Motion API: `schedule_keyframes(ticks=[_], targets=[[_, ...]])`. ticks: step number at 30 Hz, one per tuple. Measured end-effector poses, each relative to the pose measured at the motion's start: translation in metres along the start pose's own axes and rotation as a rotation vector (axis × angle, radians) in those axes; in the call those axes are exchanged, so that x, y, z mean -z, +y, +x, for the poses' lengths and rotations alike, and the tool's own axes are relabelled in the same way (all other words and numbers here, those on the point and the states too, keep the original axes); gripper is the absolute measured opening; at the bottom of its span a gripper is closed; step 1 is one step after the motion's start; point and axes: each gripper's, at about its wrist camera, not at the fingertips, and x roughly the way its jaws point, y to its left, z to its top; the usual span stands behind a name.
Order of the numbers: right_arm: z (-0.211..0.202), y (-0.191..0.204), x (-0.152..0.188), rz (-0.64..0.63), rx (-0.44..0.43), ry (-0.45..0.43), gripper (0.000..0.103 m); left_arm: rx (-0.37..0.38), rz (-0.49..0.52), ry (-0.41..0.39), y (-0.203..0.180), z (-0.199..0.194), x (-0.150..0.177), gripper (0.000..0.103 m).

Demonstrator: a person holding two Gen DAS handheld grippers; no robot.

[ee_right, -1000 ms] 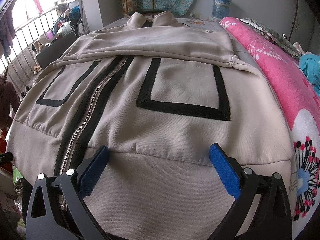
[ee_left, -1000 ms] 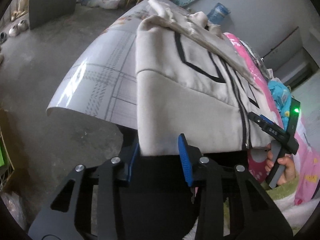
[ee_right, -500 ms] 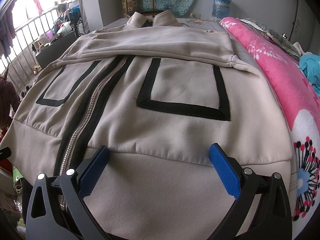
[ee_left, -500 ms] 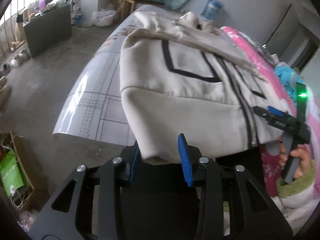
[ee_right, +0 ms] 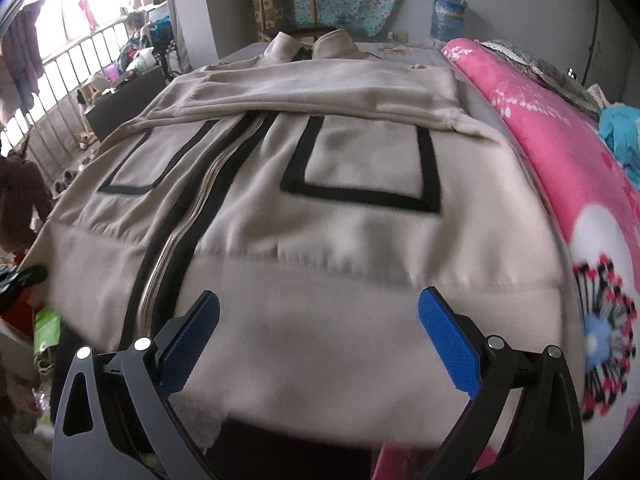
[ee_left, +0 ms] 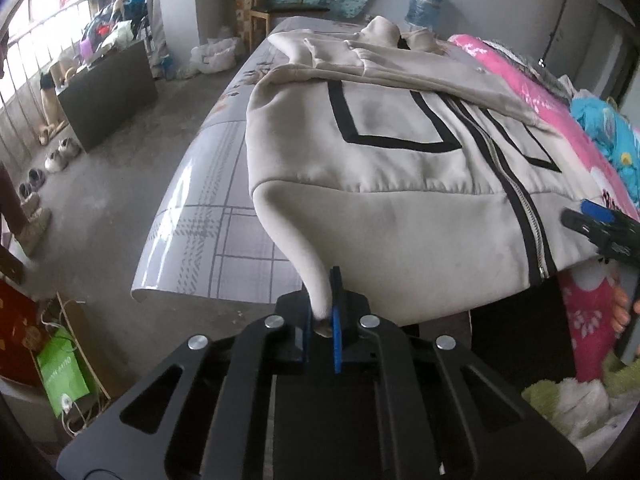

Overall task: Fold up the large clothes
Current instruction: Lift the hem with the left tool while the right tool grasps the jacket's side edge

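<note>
A beige zip jacket (ee_left: 400, 160) with black pocket outlines lies front up on the table (ee_left: 208, 216), sleeves folded across its chest. My left gripper (ee_left: 322, 312) is shut on the jacket's bottom left hem corner, which rises pinched between the blue pads. In the right wrist view the same jacket (ee_right: 320, 220) fills the frame. My right gripper (ee_right: 320, 336) stands open over the hem band right of the zip, its pads (ee_right: 448, 340) wide apart. The right gripper (ee_left: 600, 228) also shows at the right edge of the left wrist view.
A pink floral blanket (ee_right: 560, 160) lies along the jacket's right side. The grey checked table cover is bare left of the jacket. On the concrete floor are shoes (ee_left: 56, 156), a dark box (ee_left: 108, 92) and a green bag (ee_left: 64, 372). A chair (ee_right: 288, 4) and water jug (ee_right: 448, 16) stand behind.
My left gripper's jaws have shut on the hem corner that lay loosely between them, and the view has rolled and shifted. The right gripper has moved slightly over the hem, still open.
</note>
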Motion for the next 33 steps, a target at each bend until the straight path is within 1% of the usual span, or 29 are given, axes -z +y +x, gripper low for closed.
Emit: schedule_keyframes(ticks=[4, 5, 8, 11, 13, 15, 16, 18, 21, 22, 24, 25, 27, 29, 33], targets=[[-0.02, -0.023, 0.027, 0.062, 0.008, 0.042, 0.097, 0.013, 0.007, 0.005, 0.003, 0.0, -0.001, 0.007], [-0.026, -0.029, 0.031, 0.078, 0.015, 0.044, 0.094, 0.014, 0.011, 0.006, 0.003, 0.001, -0.001, 0.007], [-0.047, -0.051, 0.04, 0.14, 0.034, 0.024, 0.091, 0.015, 0.02, 0.009, 0.003, 0.001, -0.001, 0.007], [-0.061, -0.067, 0.042, 0.182, 0.073, 0.003, 0.088, 0.015, 0.024, 0.009, 0.002, 0.001, -0.001, 0.007], [-0.064, -0.078, 0.046, 0.216, 0.107, 0.005, 0.083, 0.015, 0.022, 0.008, 0.002, 0.001, -0.001, 0.007], [-0.063, -0.088, 0.049, 0.265, 0.101, 0.013, 0.078, 0.015, 0.021, 0.007, 0.003, 0.001, -0.001, 0.007], [-0.061, -0.095, 0.051, 0.308, 0.086, 0.02, 0.076, 0.014, 0.02, 0.007, 0.002, 0.001, -0.001, 0.007], [-0.056, -0.107, 0.054, 0.37, 0.068, 0.028, 0.068, 0.013, 0.021, 0.006, 0.002, 0.0, -0.001, 0.007], [-0.048, -0.116, 0.057, 0.432, 0.04, 0.03, 0.059, 0.009, 0.023, 0.005, 0.002, 0.0, -0.001, 0.007], [-0.045, -0.121, 0.058, 0.461, 0.022, 0.032, 0.056, 0.007, 0.022, 0.002, 0.003, -0.001, 0.0, 0.007], [-0.041, -0.128, 0.06, 0.505, -0.006, 0.037, 0.049, 0.004, 0.023, -0.004, 0.003, -0.003, 0.0, 0.006], [-0.039, -0.128, 0.061, 0.517, -0.016, 0.037, 0.047, 0.004, 0.024, -0.007, 0.003, -0.004, 0.0, 0.006], [-0.037, -0.127, 0.062, 0.527, -0.033, 0.04, 0.037, 0.003, 0.029, -0.01, 0.003, -0.006, 0.0, 0.006], [-0.037, -0.124, 0.063, 0.526, -0.047, 0.037, 0.032, 0.002, 0.03, -0.011, 0.003, -0.006, -0.001, 0.006], [-0.042, -0.118, 0.062, 0.508, -0.021, 0.037, 0.024, 0.002, 0.034, -0.016, 0.002, -0.007, -0.001, 0.006]])
